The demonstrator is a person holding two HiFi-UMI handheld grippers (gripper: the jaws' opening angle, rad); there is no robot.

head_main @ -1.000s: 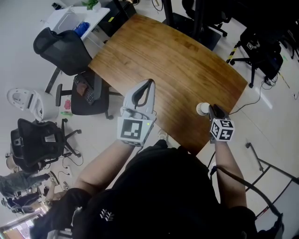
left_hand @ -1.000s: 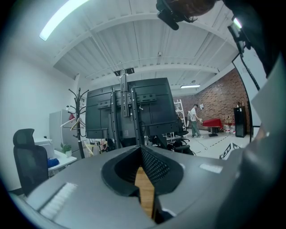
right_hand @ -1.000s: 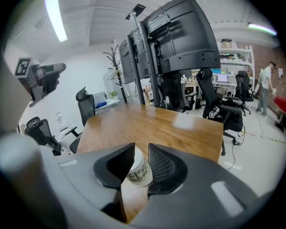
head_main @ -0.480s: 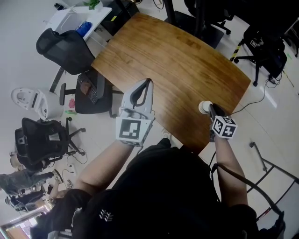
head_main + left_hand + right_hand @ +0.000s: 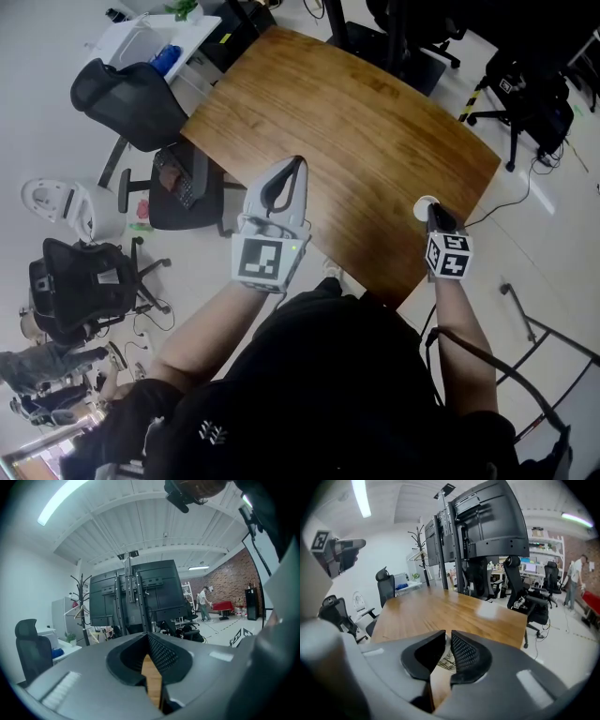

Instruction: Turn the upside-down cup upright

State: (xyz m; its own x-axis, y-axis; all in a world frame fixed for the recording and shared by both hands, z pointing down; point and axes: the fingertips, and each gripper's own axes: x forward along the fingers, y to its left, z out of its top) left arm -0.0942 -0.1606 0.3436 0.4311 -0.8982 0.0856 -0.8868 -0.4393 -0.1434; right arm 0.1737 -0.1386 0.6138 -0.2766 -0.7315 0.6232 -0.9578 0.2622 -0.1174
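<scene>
Two grippers: one in each hand, both at the near edge of the curved brown wooden counter.
Left gripper: held level over the counter's near left edge, well apart from the cup. Its jaws are together and grip nothing, and only a sliver of wood shows below their tips.
Cup: a small white cup sits near the counter's right near edge, at the tip of the right gripper. The head view is too small to tell which way up it is.
Right gripper: tilted downward. Its jaws are closing and almost together, with a thin white wall of the cup, faintly printed, pinched between them.
Done: the grasp looks made or nearly made.
Left to do: lifting, turning the cup over and setting it down on its base.
Around: a black mesh office chair and a white side table stand on the floor to the left. More dark chairs stand beyond the counter's right end.
In the way: nothing on the counter crowds the cup, though the close edge looks like a drop risk.
</scene>
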